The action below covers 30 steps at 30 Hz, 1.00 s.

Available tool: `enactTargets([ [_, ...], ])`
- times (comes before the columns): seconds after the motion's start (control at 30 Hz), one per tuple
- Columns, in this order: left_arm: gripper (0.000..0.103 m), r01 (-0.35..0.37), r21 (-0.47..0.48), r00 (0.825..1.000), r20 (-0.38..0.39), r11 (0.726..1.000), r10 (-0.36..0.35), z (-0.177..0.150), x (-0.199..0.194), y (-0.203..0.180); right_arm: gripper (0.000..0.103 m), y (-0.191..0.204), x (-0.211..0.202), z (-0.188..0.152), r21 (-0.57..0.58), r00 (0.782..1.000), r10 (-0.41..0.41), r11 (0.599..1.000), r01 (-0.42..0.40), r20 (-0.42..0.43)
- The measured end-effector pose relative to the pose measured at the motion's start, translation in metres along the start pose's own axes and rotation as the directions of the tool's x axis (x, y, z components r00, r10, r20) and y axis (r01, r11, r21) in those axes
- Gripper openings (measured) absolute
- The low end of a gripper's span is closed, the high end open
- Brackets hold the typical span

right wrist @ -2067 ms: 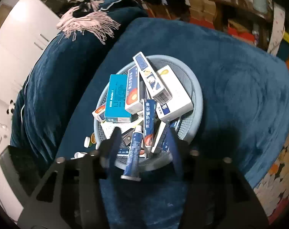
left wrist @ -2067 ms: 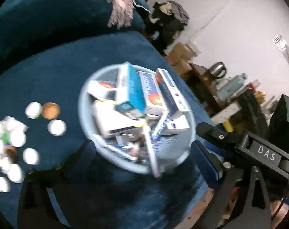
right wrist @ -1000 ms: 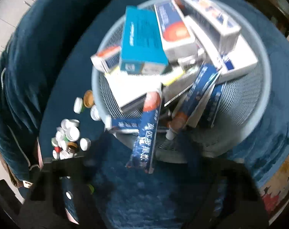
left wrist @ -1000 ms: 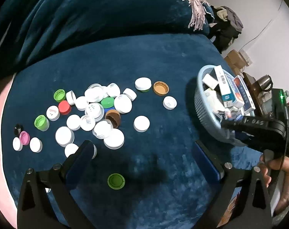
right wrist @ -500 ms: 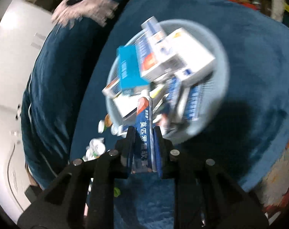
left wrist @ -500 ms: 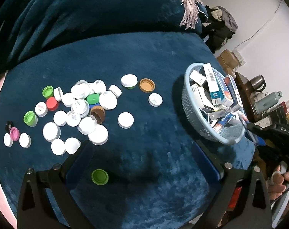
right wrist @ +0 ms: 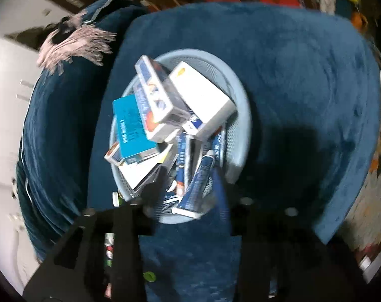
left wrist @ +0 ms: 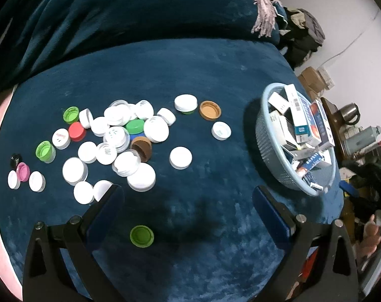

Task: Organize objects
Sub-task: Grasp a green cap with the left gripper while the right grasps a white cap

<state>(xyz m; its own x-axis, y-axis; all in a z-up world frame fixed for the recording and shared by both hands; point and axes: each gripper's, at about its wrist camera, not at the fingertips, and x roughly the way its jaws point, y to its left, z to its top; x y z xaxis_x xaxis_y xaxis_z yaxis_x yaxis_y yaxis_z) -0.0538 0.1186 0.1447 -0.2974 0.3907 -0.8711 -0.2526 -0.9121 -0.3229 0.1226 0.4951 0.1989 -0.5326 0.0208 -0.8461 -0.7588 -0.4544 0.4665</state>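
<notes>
The right gripper [right wrist: 190, 176] hangs over the near rim of the basket [right wrist: 243, 115], jaws partly apart and just opened further, pads pressing on nothing; a blue tube [right wrist: 198, 183] lies between and just past the tips, inside the basket, its long axis running roughly away from the jaws and its flat crimped end over the near rim. It looks released, not held. The rest of the basket is stacked with boxes, a white box [right wrist: 203, 100] and a teal box [right wrist: 130, 125] on top. The left gripper [left wrist: 187, 201] is well apart from the basket, jaws wide apart and empty, pointing down at bare blue cushion [left wrist: 190, 75]. A lone green cap [left wrist: 141, 236] lies just ahead of the left jaws, slightly toward the left pad; the main scatter of bottle caps [left wrist: 115, 138] sits further out and to the left, well apart from the basket [left wrist: 270, 138] on the right edge. So the caps fall to the left hand, the basket to the right. Against half a second ago: the right jaws were then clamped on a long blue box held upright before the basket, and now that box is gone from between them. The left view matches, with caps and basket in the same places. Likely next step: left jaws close on the near green cap.
</notes>
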Motion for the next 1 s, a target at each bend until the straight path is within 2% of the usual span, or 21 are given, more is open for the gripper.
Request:
enactTargets([
  [0.07,0.102,-0.002,-0.007,1.0,0.0,1.0,0.002,0.0,0.0,0.003,0.058,0.026,0.0,-0.007,-0.139,1.0,-0.008,0.99,0.011,0.022],
  [0.1,0.102,-0.009,-0.006,1.0,0.002,1.0,0.009,0.0,-0.001,0.005,0.066,0.038,0.002,-0.011,-0.197,1.0,-0.006,0.98,0.01,0.022],
  [0.13,0.102,-0.016,-0.006,1.0,0.006,1.0,0.016,0.001,-0.001,0.008,0.075,0.054,0.005,-0.018,-0.275,1.0,-0.002,0.961,0.007,0.018],
  [0.23,0.102,-0.052,-0.013,0.998,0.019,0.999,0.052,0.002,-0.002,0.02,0.09,0.097,0.019,-0.044,-0.487,1.0,0.013,0.873,-0.022,-0.021],
  [0.3,0.102,-0.087,-0.035,0.996,0.028,0.996,0.088,0.002,-0.004,0.035,0.094,0.122,0.031,-0.066,-0.589,0.998,0.014,0.806,-0.051,-0.067],
  [0.43,0.102,-0.149,-0.105,0.988,0.014,0.983,0.151,0.0,-0.001,0.075,0.098,0.159,0.061,-0.107,-0.71,0.987,-0.003,0.695,-0.115,-0.162],
  [0.5,0.102,-0.171,-0.146,0.985,-0.002,0.974,0.173,-0.003,0.001,0.097,0.099,0.175,0.079,-0.125,-0.749,0.977,-0.027,0.647,-0.145,-0.212],
  [0.57,0.102,-0.191,-0.179,0.981,-0.015,0.965,0.191,-0.007,0.002,0.117,0.099,0.182,0.096,-0.139,-0.763,0.964,-0.064,0.626,-0.161,-0.256],
  [0.67,0.102,-0.212,-0.211,0.977,-0.043,0.954,0.208,-0.013,0.004,0.141,0.098,0.184,0.13,-0.165,-0.791,0.929,-0.171,0.587,-0.171,-0.328],
  [0.8,0.102,-0.209,-0.246,0.978,-0.071,0.947,0.197,-0.022,0.007,0.16,0.095,0.188,0.154,-0.175,-0.847,0.928,-0.264,0.524,-0.092,-0.264],
  [0.9,0.102,-0.192,-0.236,0.981,-0.073,0.953,0.179,-0.027,0.009,0.157,0.08,0.19,0.173,-0.177,-0.861,0.917,-0.314,0.506,-0.057,-0.245],
  [1.0,0.102,-0.19,-0.202,0.981,-0.073,0.961,0.179,-0.031,0.013,0.151,0.073,0.189,0.188,-0.182,-0.872,0.9,-0.359,0.488,-0.046,-0.249],
])
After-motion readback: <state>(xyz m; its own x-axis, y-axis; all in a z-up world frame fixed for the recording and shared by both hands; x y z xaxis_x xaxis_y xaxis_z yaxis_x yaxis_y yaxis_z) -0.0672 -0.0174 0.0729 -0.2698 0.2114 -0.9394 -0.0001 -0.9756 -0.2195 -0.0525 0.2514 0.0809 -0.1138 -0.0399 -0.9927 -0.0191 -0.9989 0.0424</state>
